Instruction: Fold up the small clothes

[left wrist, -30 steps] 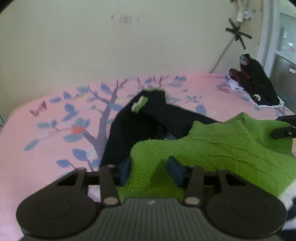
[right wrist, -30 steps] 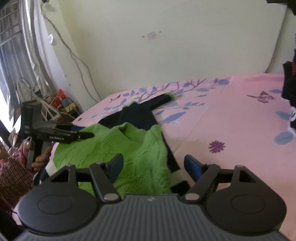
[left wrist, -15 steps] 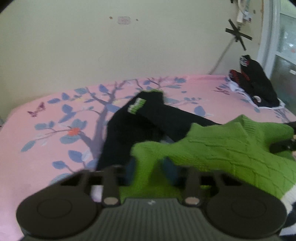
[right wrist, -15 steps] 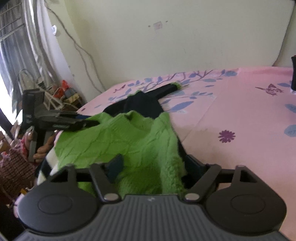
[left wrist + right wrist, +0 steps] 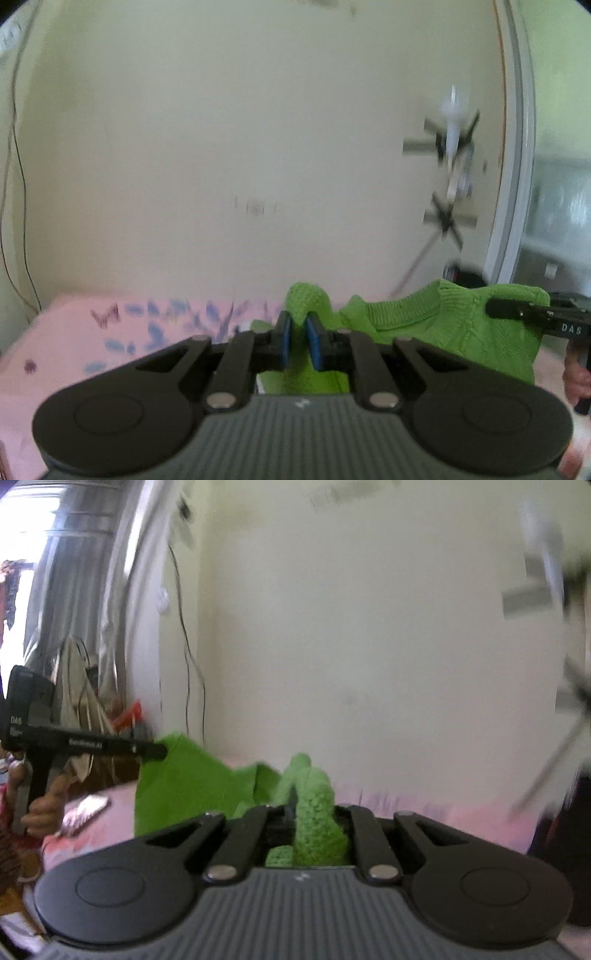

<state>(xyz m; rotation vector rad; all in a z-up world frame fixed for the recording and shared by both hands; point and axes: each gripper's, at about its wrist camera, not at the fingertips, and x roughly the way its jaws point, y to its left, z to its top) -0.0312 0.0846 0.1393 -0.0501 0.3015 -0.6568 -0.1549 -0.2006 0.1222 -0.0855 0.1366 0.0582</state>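
The cream wall (image 5: pixel 229 147) fills both views above the pink bedsheet (image 5: pixel 74 347). The green sweater (image 5: pixel 424 332) hangs stretched between both grippers, clear of the sheet — the left gripper (image 5: pixel 298 341) pinches one bunched edge, and the right gripper (image 5: pixel 295 812), its jaws just closed, clamps another fold.
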